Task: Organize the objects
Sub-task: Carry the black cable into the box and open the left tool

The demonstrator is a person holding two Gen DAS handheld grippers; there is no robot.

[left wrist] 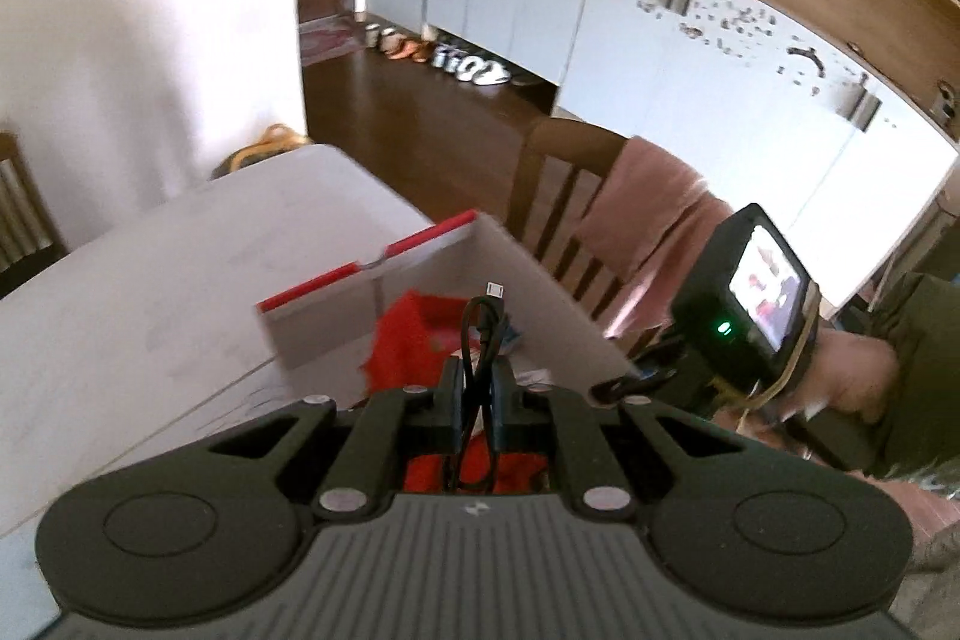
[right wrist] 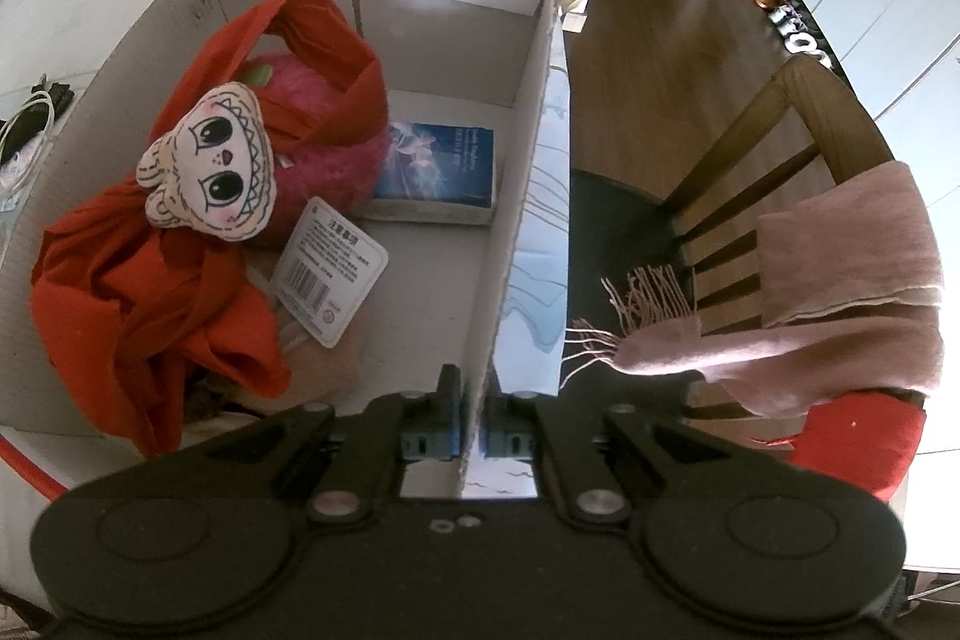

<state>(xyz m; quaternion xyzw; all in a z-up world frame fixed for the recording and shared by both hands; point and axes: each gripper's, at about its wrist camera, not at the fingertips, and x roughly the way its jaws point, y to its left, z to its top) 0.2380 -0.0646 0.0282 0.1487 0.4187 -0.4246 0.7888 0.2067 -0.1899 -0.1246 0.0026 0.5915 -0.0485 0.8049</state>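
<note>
Here, left gripper [left wrist: 479, 403] pinches a black cable [left wrist: 483, 334]; only the right view shows right gripper [right wrist: 474, 421] clamping the box wall [right wrist: 522, 196].

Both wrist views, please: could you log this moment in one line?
left gripper: shut on cable above box | right gripper: shut on box wall

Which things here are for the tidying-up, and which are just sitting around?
For the tidying:
black cable pinched in the left gripper
cardboard box, its wall pinched by the right gripper
red cloth, plush toy, blue book inside the box

Just sitting around:
pink scarf on the chair
shoes by the cabinets
</note>
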